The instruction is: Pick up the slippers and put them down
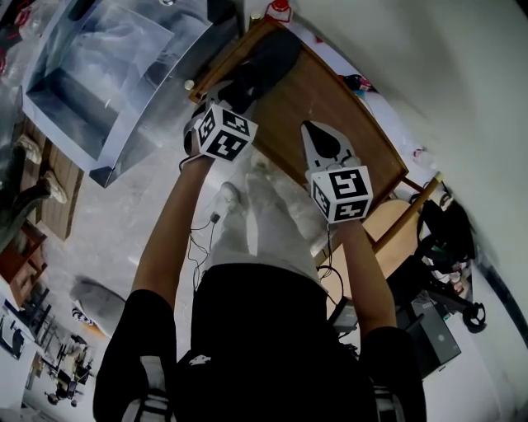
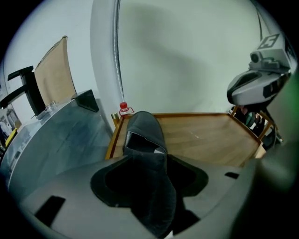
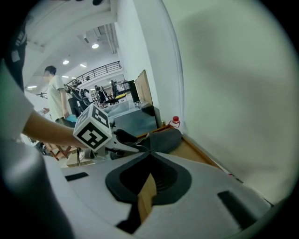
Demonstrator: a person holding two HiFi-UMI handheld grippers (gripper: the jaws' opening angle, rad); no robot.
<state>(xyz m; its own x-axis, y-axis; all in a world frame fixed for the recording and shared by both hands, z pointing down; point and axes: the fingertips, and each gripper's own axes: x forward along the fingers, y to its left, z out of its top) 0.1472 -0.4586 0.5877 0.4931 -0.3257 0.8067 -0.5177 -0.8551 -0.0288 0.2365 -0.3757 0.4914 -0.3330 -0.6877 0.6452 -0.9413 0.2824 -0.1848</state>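
A dark grey slipper (image 1: 264, 62) lies on the wooden table (image 1: 330, 107) near its left edge, toe pointing away. In the left gripper view the slipper (image 2: 145, 130) runs back from the table (image 2: 205, 137) into my left gripper (image 2: 149, 186), whose jaws stand wide, the heel loose between them. My left gripper (image 1: 224, 92) sits at the slipper's heel. To its right, my right gripper (image 1: 309, 130) hangs over the table, shut and empty. In the right gripper view, only a sliver of wood shows past my right gripper (image 3: 147, 196); the slipper (image 3: 163, 139) lies beyond it.
A red-capped bottle (image 1: 279, 10) stands at the table's far corner. A grey glass-topped case (image 1: 107, 74) is just left of the table, a wooden chair (image 1: 396, 222) at its right. A white wall backs the table. A person (image 3: 53, 93) stands in the background.
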